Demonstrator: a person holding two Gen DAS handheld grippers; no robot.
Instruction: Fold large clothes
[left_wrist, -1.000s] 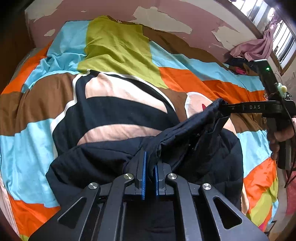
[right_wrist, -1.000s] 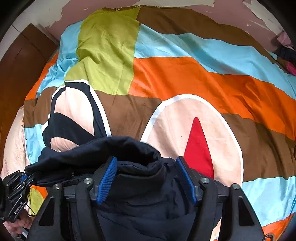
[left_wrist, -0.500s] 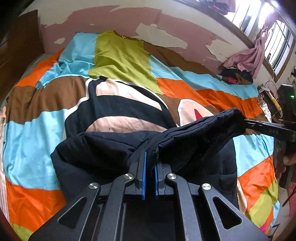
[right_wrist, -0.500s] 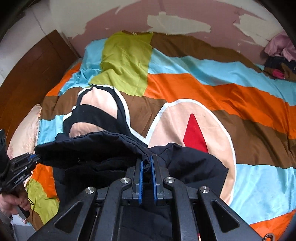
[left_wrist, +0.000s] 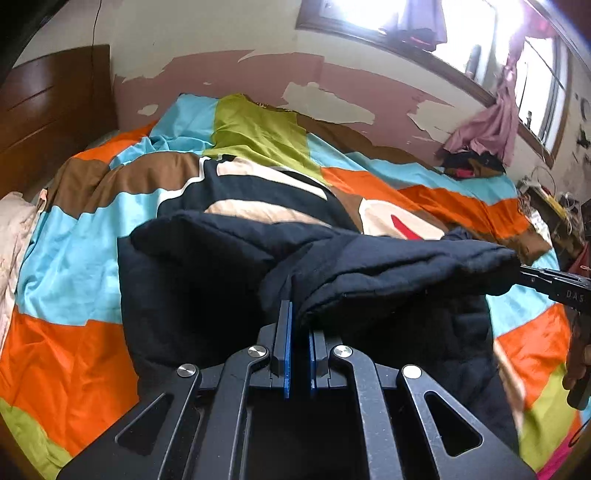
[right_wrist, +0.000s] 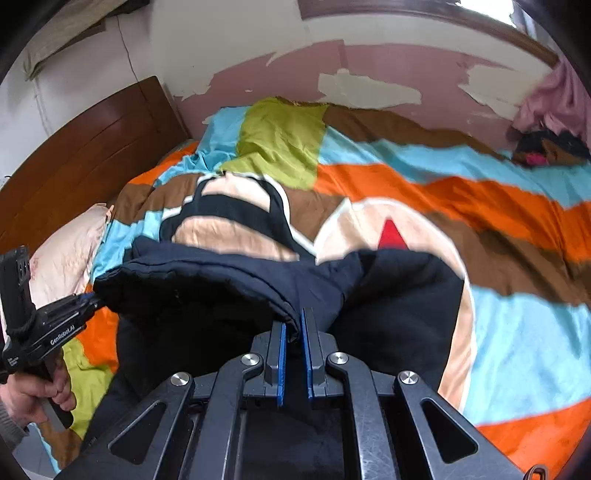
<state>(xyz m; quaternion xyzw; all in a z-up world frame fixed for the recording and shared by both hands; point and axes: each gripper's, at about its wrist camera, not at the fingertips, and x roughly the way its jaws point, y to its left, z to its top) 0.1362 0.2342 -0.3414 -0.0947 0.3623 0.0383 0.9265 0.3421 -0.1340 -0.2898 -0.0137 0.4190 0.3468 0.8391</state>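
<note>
My right gripper (right_wrist: 293, 328) has just closed: a sec ago its jaws stood wide around a bunched edge of the dark padded jacket (right_wrist: 207, 280); now the blue pads pinch that edge, fabric clamped between them. My left gripper (left_wrist: 297, 325) is likewise clamped on jacket cloth, w/ no change in grip over the same sec. So both ends of one edge are now held. The edge, slack and humped before, runs as a stretched ridge from one gripper to the other, lifted off the rest of the garment. Both views also take in more wall and window than before, i.e. I've drawn back and up from the bed.

Meaning for the task: I judge the pick-up step done and the fold proper ready to begin, since a taut, two-point hold lets me carry this edge over the body of the jacket.

Where the jacket is: near edge of the bed, lying on the multicoloured patchwork duvet (right_wrist: 480, 206); lower part still heaped on the cover, and part seems to hang over the bed's near side.

Around: pale pillow (right_wrist: 62, 254) beside the wooden headboard (right_wrist: 92, 147) at left; peeling pink wall (left_wrist: 229, 70) behind; a pile of other clothes (left_wrist: 472, 166) at the far right corner under the window (left_wrist: 424, 22), w/ a pink garment (left_wrist: 487, 125) hanging there.

In the way: nothing on the duvet ahead of the jacket. The likely snag is the garment's own bulk: thick padding may slump or drag when moved.
</note>
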